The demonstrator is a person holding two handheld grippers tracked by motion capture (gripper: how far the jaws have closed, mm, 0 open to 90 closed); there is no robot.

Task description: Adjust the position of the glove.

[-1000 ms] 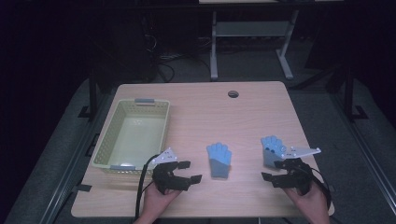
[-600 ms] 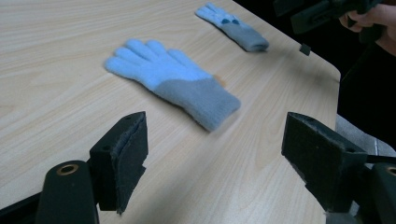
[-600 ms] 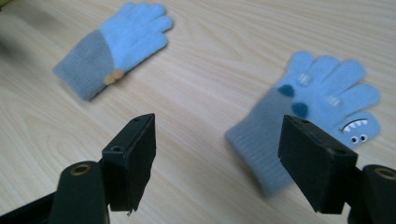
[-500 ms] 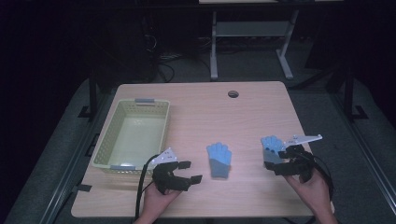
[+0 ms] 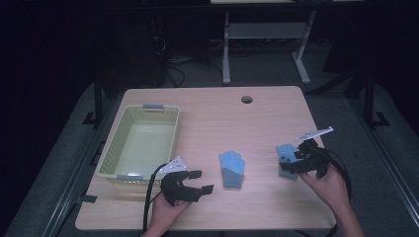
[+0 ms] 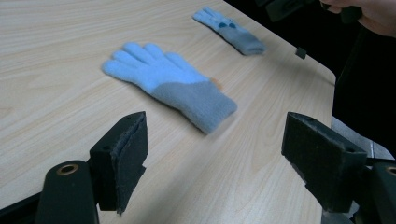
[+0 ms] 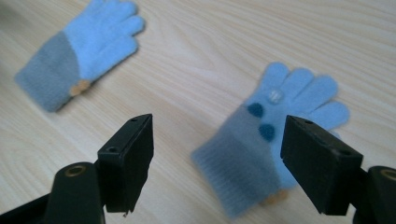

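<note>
One pale green basket (image 5: pixel 140 143) is sitting on the left part of the wooden table (image 5: pixel 212 113), its long side running away from the person, with nothing lying in it. Just right of its near corner, the left gripper (image 5: pixel 193 181) is resting in the person's left hand (image 5: pixel 167 213), low over the table's front edge. Its two jaws are standing wide apart with nothing between them, and a black cable is trailing down from it toward the table edge.

Two blue gloves are lying flat on the table, each with a lighter blue finger part and a greyer cuff. The first glove (image 5: pixel 231 168) is lying near the middle front, fingers pointing away from the person; in the left gripper view this same first glove (image 6: pixel 170 84) is lying just ahead of the spread jaws, untouched.

Well to its right, the second glove (image 5: pixel 285 157) is lying near the table's right edge. The right gripper (image 5: pixel 295 161) is hovering over its cuff, held by the right hand (image 5: pixel 330 185). In the right gripper view the jaws are gaping open on either side of the second glove (image 7: pixel 275 130), which is showing two dark blue dots and one pale button, and they are not pinching it.
</note>
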